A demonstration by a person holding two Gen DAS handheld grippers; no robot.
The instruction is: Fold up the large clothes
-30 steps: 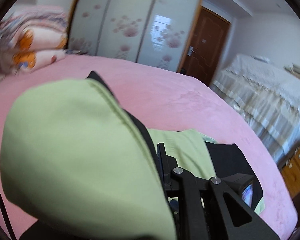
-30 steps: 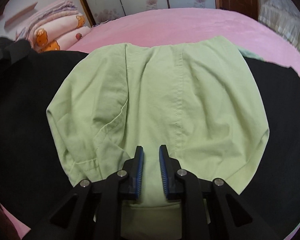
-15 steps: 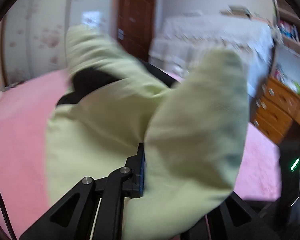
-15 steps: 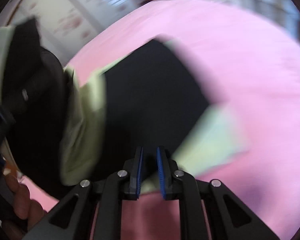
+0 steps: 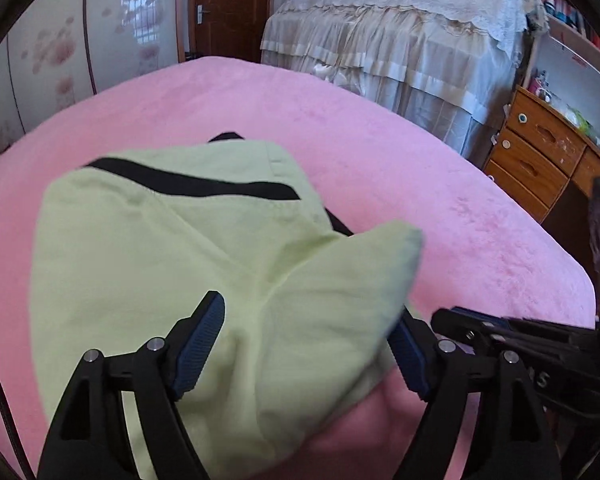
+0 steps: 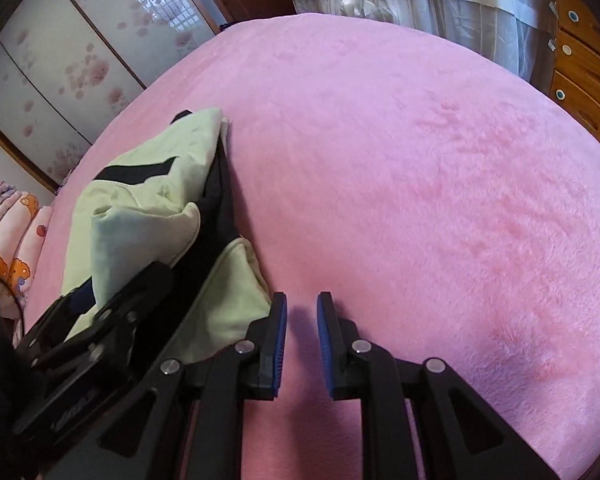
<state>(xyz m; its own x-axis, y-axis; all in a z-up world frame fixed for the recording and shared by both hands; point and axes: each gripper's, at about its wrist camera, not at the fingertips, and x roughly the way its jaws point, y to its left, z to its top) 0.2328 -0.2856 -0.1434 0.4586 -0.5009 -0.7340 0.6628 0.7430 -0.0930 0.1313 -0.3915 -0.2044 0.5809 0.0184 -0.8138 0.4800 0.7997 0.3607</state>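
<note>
With the left gripper spread wide and the right gripper narrowly parted on nothing, the garment's loose flap may slump and spoil the fold.

The green and black garment runs off the bottom of the left wrist picture, so its near end cannot be seen. Its loose flap looks blurry at the tip and covers part of the left gripper's right finger. In the right wrist picture, the garment is partly hidden behind the left gripper, which is dark and fuzzy there. The folded blankets are cut off by the left edge. Things on the shelves are too small to tell.
</note>
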